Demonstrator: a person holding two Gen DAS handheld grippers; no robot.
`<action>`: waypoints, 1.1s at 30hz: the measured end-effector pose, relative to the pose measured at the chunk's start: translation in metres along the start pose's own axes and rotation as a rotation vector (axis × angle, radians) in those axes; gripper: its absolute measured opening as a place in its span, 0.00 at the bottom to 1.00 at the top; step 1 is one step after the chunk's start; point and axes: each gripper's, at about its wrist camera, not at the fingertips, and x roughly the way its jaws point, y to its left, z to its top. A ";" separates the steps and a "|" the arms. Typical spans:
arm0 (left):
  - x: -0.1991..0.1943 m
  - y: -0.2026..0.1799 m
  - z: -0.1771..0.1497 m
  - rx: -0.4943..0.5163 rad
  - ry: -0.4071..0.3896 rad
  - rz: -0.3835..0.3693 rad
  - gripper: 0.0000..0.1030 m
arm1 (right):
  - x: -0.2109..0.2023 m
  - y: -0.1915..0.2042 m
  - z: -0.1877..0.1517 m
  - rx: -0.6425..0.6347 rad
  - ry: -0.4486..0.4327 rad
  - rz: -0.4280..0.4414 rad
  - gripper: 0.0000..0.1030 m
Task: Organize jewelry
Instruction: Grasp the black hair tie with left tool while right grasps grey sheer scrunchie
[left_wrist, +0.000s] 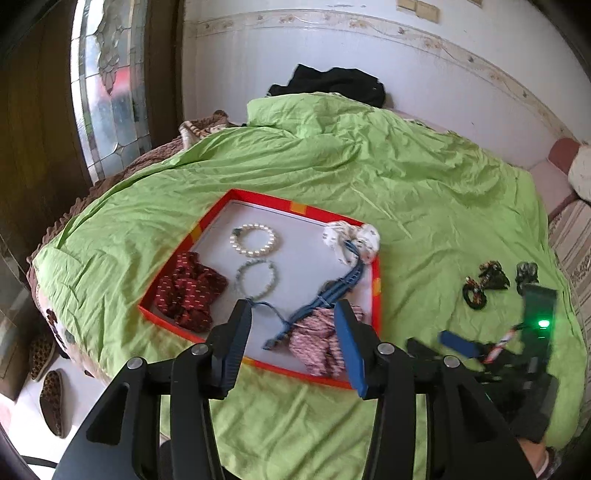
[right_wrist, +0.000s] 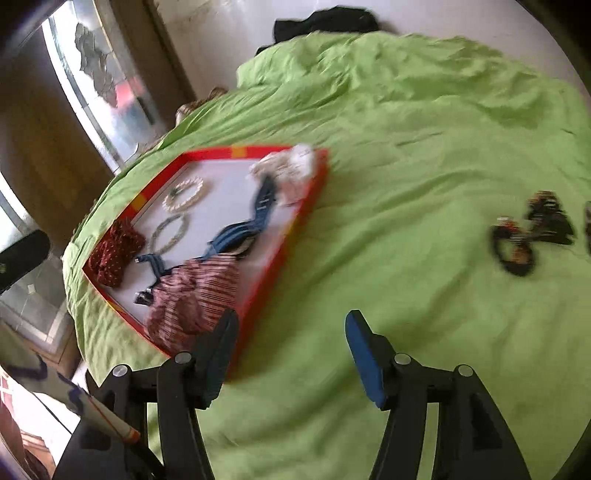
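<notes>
A red-rimmed box lid (left_wrist: 376, 284) (right_wrist: 314, 192) lies on the green bedspread. It holds a white pearl bracelet (left_wrist: 254, 240) (right_wrist: 186, 194), a pale bead bracelet (left_wrist: 258, 278) (right_wrist: 170, 232), a dark red scrunchie (left_wrist: 190, 291) (right_wrist: 114, 254), a pink striped scrunchie (left_wrist: 319, 341) (right_wrist: 195, 299), a white scrunchie (left_wrist: 352, 236) (right_wrist: 291, 166) and a blue strap (left_wrist: 332, 291) (right_wrist: 240, 232). My left gripper (left_wrist: 295, 317) is open and empty above the lid's near edge. My right gripper (right_wrist: 291, 325) (left_wrist: 454, 339) is open and empty over bare bedspread right of the lid. Dark hair clips and a dark beaded band (left_wrist: 484, 282) (right_wrist: 532, 232) lie further right.
The green bedspread (left_wrist: 369, 166) covers a bed against a white wall. Black clothing (left_wrist: 332, 83) lies at the far end. A wooden door with stained glass (left_wrist: 107, 92) stands left. Slippers (left_wrist: 51, 402) sit on the floor at the left. A pink cushion (left_wrist: 561, 155) is far right.
</notes>
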 end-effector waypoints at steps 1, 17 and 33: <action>-0.001 -0.008 0.000 0.011 0.002 -0.003 0.44 | -0.009 -0.012 -0.002 0.007 -0.020 -0.016 0.63; 0.052 -0.182 0.022 0.265 0.093 -0.277 0.55 | -0.122 -0.257 -0.043 0.361 -0.110 -0.320 0.63; 0.208 -0.269 0.012 0.381 0.302 -0.474 0.39 | -0.093 -0.359 0.015 0.492 -0.179 -0.335 0.69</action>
